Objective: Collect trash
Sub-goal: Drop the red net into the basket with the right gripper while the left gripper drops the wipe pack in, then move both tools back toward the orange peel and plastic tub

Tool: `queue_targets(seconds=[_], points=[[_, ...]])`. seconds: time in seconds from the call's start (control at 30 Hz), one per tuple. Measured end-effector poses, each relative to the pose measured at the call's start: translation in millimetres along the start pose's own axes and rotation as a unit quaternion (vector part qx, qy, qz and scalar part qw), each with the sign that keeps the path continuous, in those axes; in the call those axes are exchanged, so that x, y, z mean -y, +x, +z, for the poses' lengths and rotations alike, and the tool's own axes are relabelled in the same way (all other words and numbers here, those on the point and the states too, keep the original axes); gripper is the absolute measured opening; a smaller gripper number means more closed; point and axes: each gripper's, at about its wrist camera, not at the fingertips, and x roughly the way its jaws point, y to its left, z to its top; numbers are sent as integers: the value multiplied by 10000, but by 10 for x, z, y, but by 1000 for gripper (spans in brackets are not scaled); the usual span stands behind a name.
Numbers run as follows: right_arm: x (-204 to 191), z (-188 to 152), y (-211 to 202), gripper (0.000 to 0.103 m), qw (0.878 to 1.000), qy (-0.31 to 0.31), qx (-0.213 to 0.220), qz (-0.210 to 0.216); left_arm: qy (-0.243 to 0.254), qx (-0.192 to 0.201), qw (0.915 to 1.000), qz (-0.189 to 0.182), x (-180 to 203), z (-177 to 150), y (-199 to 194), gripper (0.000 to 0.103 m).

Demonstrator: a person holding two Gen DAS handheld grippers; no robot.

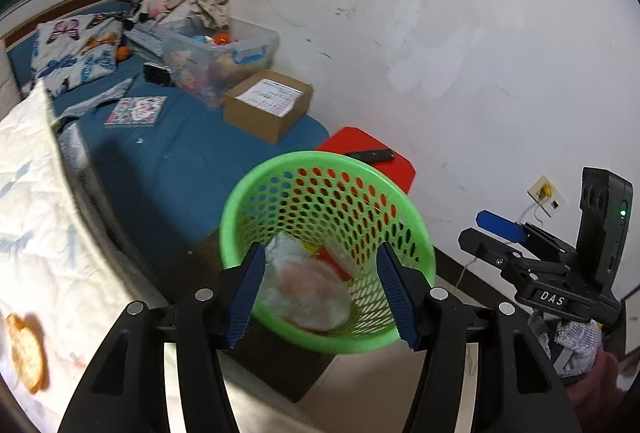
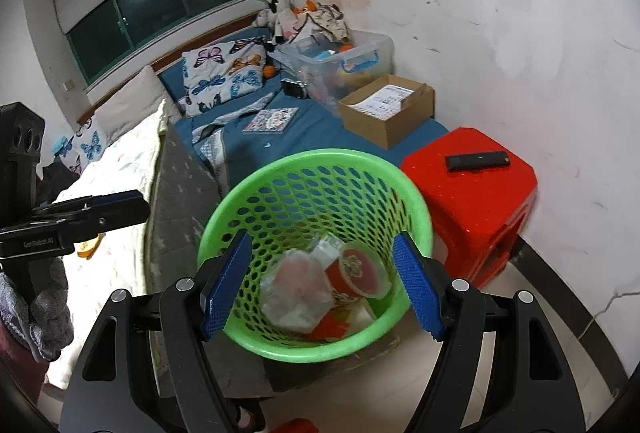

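Observation:
A green perforated trash basket (image 1: 326, 253) (image 2: 316, 249) stands on the floor at the foot of the bed. Inside it lie a crumpled clear plastic bag (image 1: 304, 289) (image 2: 296, 293), a red cup lid (image 2: 358, 269) and other scraps. My left gripper (image 1: 320, 293) is open and empty, just above the basket's near rim. My right gripper (image 2: 320, 281) is also open and empty above the basket. The right gripper shows at the right of the left wrist view (image 1: 500, 233), and the left gripper shows at the left of the right wrist view (image 2: 116, 209).
A red plastic stool (image 2: 472, 193) with a black remote (image 2: 476, 160) stands right of the basket against the white wall. The bed (image 2: 280, 145) holds a cardboard box (image 2: 388, 109), a clear storage bin (image 2: 340, 61), pillows, a booklet and an orange scrap (image 1: 26, 353) on the quilt.

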Motion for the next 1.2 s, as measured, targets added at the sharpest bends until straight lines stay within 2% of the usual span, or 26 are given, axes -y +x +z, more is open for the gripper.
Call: queue_targets(seconds=[0.07, 0.3, 0.53, 0.87, 1.03, 1.2], points=[[-66, 4, 10, 73, 10000, -48, -8, 64, 6, 58, 9998, 206, -43, -57, -122, 56], [-460, 41, 80, 73, 9987, -364, -62, 338, -314, 302, 9974, 579, -362, -269, -528, 56], [-944, 105, 237, 73, 9949, -742, -155, 669, -757, 541, 9893, 1127, -837, -581, -1004, 56], [-1823, 52, 560, 73, 9811, -1371, -460, 1287, -1527, 763, 9659, 1945, -1626, -1079, -1704, 56], [-2265, -26, 690, 73, 9709, -1709, -625, 1560, -1886, 881, 9533, 2187, -1924, -1283, -1957, 56], [-2675, -114, 855, 73, 9596, -2016, -824, 1784, -2086, 939, 9449, 2341, -2106, -1434, -2143, 56]])
